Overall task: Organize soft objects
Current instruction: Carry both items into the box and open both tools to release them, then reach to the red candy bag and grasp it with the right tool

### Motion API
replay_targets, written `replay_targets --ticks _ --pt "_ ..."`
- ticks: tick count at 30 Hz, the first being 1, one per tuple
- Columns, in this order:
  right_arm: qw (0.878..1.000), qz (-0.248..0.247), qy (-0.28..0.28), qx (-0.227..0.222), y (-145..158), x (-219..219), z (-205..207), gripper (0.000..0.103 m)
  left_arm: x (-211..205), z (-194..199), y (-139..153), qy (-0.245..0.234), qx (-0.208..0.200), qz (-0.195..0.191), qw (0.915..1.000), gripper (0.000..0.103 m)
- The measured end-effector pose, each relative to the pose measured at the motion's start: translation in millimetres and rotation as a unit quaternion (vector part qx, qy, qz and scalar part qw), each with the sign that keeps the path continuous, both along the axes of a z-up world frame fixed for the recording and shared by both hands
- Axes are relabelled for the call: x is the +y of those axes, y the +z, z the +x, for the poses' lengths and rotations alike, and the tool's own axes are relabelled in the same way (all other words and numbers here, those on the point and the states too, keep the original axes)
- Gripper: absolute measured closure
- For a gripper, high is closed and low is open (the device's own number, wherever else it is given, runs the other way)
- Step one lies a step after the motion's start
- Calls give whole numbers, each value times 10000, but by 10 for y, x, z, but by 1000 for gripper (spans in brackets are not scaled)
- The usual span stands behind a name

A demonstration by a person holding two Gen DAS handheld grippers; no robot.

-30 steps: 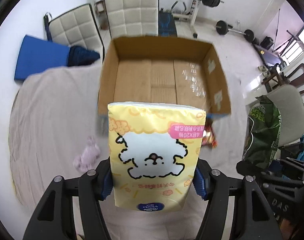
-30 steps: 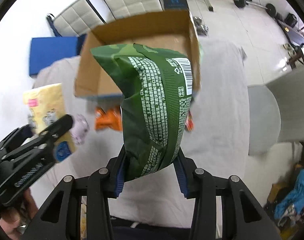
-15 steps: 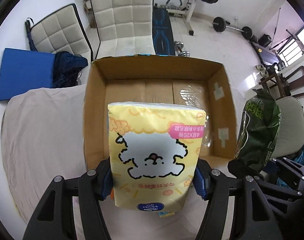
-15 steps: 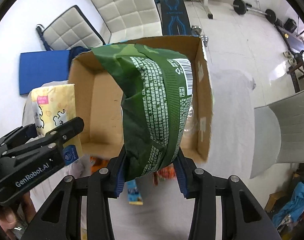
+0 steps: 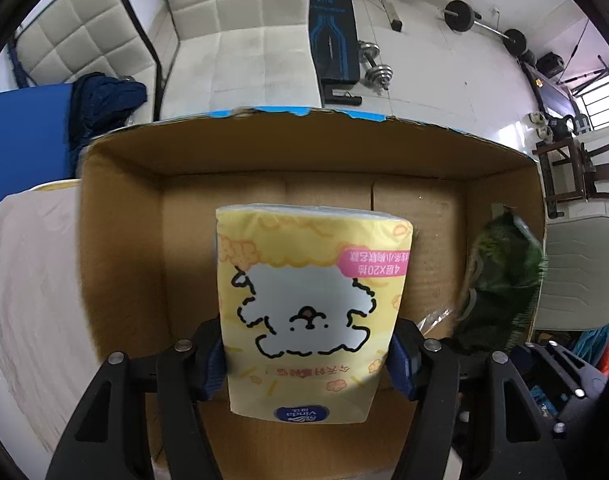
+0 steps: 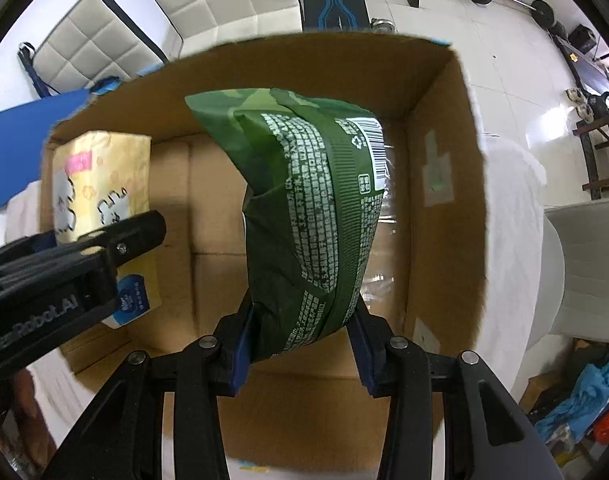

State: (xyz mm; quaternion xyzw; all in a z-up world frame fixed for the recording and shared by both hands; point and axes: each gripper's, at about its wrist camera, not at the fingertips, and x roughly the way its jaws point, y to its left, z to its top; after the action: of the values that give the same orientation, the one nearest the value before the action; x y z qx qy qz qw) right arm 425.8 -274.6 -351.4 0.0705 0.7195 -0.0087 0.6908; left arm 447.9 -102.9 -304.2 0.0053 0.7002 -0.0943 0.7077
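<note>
My left gripper [image 5: 308,356] is shut on a yellow tissue pack [image 5: 310,304] with a white puppy drawing and holds it inside the open cardboard box [image 5: 120,216]. My right gripper [image 6: 302,344] is shut on a green snack bag [image 6: 312,216] and holds it inside the same box [image 6: 444,200], to the right of the tissue pack [image 6: 100,184]. The green bag also shows at the right of the left wrist view [image 5: 500,280]. The left gripper's body [image 6: 64,272] shows at the left of the right wrist view.
The box stands on a table covered with a pale cloth [image 5: 28,280]. Beyond it are two white padded chairs [image 5: 240,36], a blue mat [image 5: 20,140], a dark garment [image 5: 100,96] and gym weights [image 5: 376,68]. A grey chair [image 6: 588,264] stands to the right.
Both grippers have moved forward and down with their loads, from in front of the box to inside it. The loose items on the cloth have dropped out of view.
</note>
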Motion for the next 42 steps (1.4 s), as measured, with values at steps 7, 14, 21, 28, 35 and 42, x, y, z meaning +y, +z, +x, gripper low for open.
replay_targets --ticks 7,14,21,28,35,42 --pt "9998 -19 -36 204 -334 -39 183 58 -94 171 -192 -57 185 -5 9998 42" --pt "9995 -75 69 306 -460 -12 275 58 -116 245 -288 -29 294 -42 9996 41" --pt "9985 -218 256 427 -492 88 274 46 -104 319 -478 74 651 -120 9978 41" --pt "9981 -228 284 495 -450 177 259 40 -58 326 -445 215 722 -152 9970 34" --pt "9983 -135 339 463 -384 302 138 21 4 254 -187 216 475 18 9986 30" --pt "9990 -146 374 202 -11 456 -80 0 224 -18 213 391 7 254 9989 4"
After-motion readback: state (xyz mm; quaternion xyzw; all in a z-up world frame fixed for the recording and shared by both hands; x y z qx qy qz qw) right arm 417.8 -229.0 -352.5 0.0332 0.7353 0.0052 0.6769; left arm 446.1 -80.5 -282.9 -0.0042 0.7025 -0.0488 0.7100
